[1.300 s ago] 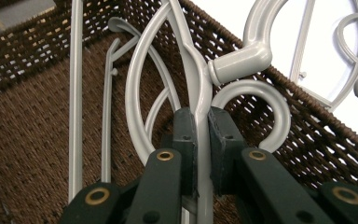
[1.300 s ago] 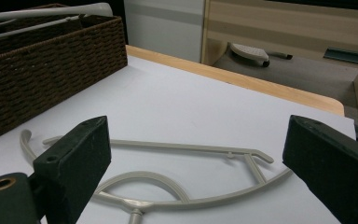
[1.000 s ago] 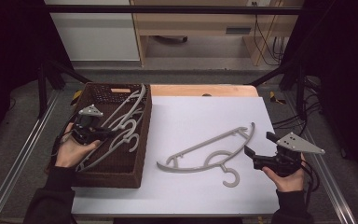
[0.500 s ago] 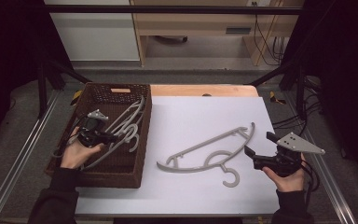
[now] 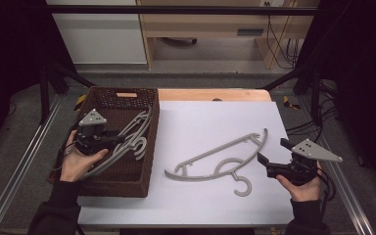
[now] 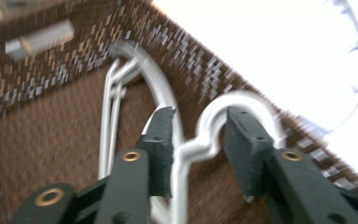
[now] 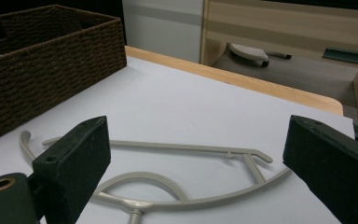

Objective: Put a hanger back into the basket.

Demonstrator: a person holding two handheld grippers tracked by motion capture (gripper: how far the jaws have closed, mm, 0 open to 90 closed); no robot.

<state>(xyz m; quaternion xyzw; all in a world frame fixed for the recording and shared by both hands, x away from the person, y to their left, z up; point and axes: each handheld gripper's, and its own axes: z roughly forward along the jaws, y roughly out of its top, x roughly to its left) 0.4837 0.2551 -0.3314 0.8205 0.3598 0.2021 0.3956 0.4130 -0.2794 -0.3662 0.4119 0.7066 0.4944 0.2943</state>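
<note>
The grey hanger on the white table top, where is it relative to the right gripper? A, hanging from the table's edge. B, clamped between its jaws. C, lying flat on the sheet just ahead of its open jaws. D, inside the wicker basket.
C: the grey hanger lies flat on the white sheet, and the right gripper sits beside it with jaws wide apart, nothing between them.

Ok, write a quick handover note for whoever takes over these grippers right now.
Left gripper: jaws just opened around the neck of a grey hanger, pads apparently clear of it; it lies in the wicker basket.
Right gripper: open, holding nothing, beside the hanger on the table.
Done: hangers in the basket.
Left: likely basket the table hanger.
</note>
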